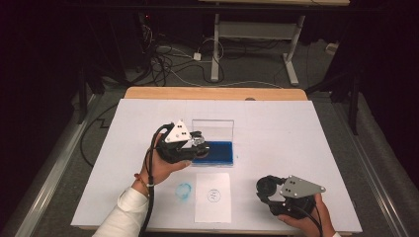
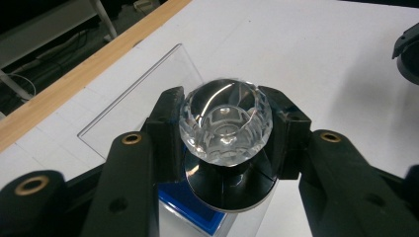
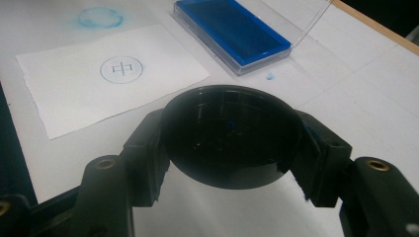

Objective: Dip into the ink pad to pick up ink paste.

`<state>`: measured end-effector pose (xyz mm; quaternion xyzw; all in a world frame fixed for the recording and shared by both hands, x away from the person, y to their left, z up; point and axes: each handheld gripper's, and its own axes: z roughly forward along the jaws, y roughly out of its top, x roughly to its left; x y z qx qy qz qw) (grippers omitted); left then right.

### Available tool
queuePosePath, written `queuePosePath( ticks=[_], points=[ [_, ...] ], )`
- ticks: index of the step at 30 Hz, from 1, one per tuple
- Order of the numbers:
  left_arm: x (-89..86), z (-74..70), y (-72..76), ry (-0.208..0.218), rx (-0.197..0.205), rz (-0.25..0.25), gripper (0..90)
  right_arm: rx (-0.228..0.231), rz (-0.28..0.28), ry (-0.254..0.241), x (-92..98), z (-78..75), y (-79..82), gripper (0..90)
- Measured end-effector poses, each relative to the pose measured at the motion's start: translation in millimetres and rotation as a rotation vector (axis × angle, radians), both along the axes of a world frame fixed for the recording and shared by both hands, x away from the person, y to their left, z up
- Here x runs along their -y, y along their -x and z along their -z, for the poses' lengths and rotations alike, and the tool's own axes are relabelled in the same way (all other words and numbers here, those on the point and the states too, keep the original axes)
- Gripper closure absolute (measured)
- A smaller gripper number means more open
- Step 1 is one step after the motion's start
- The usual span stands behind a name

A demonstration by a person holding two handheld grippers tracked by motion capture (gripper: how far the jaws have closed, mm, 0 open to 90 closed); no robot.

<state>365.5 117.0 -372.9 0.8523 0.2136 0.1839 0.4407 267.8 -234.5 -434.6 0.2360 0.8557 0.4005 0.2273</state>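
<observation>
crystal-topped stamp (image 2: 226, 129) clamped between left claw (image 2: 225, 133) pads.

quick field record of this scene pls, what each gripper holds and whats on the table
left gripper: shut on the clear faceted knob of a round stamp, over the ink pad
right gripper: shut on a round black cap, near the table's front edge
ink pad: blue, in a clear case with its lid open
paper sheet: white, bears one round blue stamp print
blue smudge: ring-shaped, on the table beside the sheet
</observation>
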Motion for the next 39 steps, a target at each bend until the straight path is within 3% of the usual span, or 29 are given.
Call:
queuePosePath(
  ticks=[6,14,22,29,39],
  points=[
    [1.2,-4.1,5.7,-0.005,0.018,0.015,54.7,0.002,0.000,-0.001,0.2,-0.5,0.0,38.7],
    [1.3,-5.3,10.3,-0.005,0.012,0.028,54.6,0.006,0.001,-0.004,1.8,-2.1,0.1,38.7],
    [5.4,-10.5,20.4,-0.014,0.050,0.047,54.6,0.003,0.006,-0.003,2.9,-1.9,-0.5,38.7],
    [3.4,-12.0,26.9,-0.001,0.053,0.056,54.6,0.004,0.005,-0.003,2.9,-2.1,-0.4,38.6],
    [0.9,-13.9,37.3,-0.017,0.073,0.074,54.6,0.005,0.001,-0.004,2.7,-2.5,-0.3,38.6]
  ],
)
